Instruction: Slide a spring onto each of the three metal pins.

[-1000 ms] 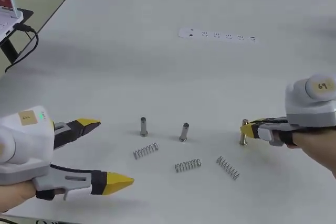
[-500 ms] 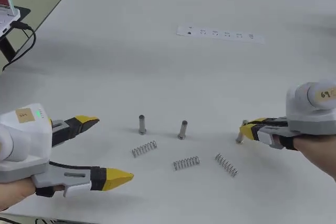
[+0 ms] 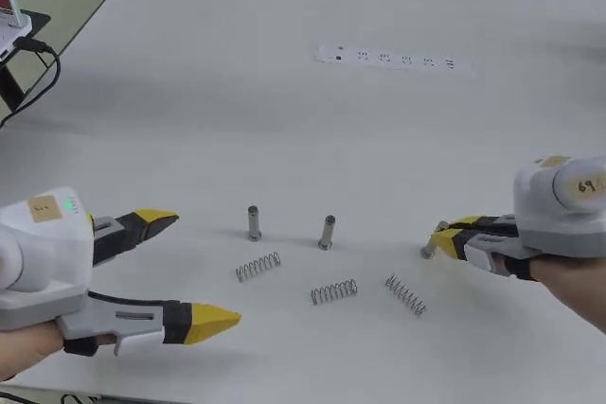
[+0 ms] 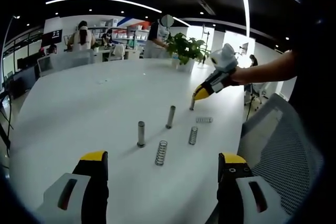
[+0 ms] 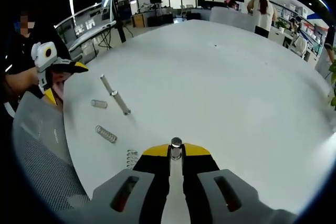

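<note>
Two metal pins point(image 3: 254, 222) point(image 3: 327, 232) stand upright on the white table point(image 3: 284, 139). Three springs point(image 3: 258, 267) point(image 3: 334, 291) point(image 3: 405, 294) lie just in front of them. My right gripper point(image 3: 443, 236) is shut on the third pin point(image 3: 430, 247), which leans a little; the right gripper view has its head point(image 5: 176, 143) between the yellow tips of the right gripper point(image 5: 176, 151). My left gripper point(image 3: 189, 272) hovers open at the lower left, well short of the springs. In the left gripper view the left gripper point(image 4: 163, 157) frames a spring point(image 4: 161, 152) and a pin point(image 4: 140, 133).
A white power strip point(image 3: 383, 59) lies far back on the table. A laptop and black cable point(image 3: 33, 49) sit off the left edge. The table's front edge runs just under the left gripper. People and desks stand in the office beyond.
The pin in my right gripper has gone from upright to leaning, its lower end swung left. The left gripper stays open in place. The head camera has shifted slightly.
</note>
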The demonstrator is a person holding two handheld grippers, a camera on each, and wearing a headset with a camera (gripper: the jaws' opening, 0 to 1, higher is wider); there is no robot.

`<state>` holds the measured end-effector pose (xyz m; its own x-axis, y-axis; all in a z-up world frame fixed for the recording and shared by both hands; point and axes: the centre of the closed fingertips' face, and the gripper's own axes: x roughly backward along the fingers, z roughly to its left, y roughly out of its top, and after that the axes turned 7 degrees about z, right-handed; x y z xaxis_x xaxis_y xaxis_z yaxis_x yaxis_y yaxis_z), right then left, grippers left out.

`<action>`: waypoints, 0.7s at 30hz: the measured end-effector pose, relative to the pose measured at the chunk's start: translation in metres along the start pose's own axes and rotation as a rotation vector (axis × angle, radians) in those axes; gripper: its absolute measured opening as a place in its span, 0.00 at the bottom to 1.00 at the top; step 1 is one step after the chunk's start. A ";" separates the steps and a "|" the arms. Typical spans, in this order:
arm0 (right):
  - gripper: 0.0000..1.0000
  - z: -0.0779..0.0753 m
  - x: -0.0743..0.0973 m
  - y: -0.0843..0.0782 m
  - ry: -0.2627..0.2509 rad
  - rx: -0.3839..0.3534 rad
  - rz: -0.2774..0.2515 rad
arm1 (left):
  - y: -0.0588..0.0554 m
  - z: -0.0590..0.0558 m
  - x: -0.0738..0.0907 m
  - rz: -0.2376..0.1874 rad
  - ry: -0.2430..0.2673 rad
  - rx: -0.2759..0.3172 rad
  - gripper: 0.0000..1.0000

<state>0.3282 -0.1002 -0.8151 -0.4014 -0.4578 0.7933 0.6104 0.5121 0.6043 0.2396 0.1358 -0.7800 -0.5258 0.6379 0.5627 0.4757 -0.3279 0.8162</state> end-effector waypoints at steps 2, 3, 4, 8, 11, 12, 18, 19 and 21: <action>0.05 0.002 0.001 -0.002 -0.002 0.017 0.000 | 0.000 0.000 0.000 0.002 0.002 -0.002 0.83; 0.05 0.003 0.002 -0.003 -0.003 0.021 0.000 | 0.000 0.000 0.000 0.000 0.001 -0.001 0.83; 0.05 0.003 0.002 -0.003 -0.003 0.027 -0.001 | 0.000 0.000 0.001 0.000 0.000 -0.001 0.83; 0.06 0.003 0.002 -0.003 0.001 0.020 0.000 | -0.001 0.000 0.000 0.005 0.000 -0.003 0.83; 0.06 0.003 0.001 -0.003 0.006 0.014 0.005 | 0.001 -0.001 0.001 0.000 -0.003 -0.005 0.84; 0.06 0.004 0.001 -0.004 0.006 0.019 0.007 | 0.002 -0.001 0.001 -0.001 -0.005 -0.004 0.84; 0.10 0.007 0.001 -0.004 0.017 0.017 0.005 | 0.002 -0.002 0.002 0.002 -0.005 -0.009 0.83; 0.10 0.007 0.001 -0.004 0.016 0.016 0.010 | 0.002 -0.002 0.002 0.002 -0.006 -0.008 0.83; 0.10 0.008 0.002 -0.003 0.012 0.023 0.004 | 0.002 -0.002 0.002 0.002 -0.006 -0.008 0.83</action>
<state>0.3200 -0.0973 -0.8148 -0.3907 -0.4642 0.7949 0.5964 0.5302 0.6027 0.2377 0.1351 -0.7769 -0.5209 0.6414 0.5632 0.4706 -0.3347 0.8164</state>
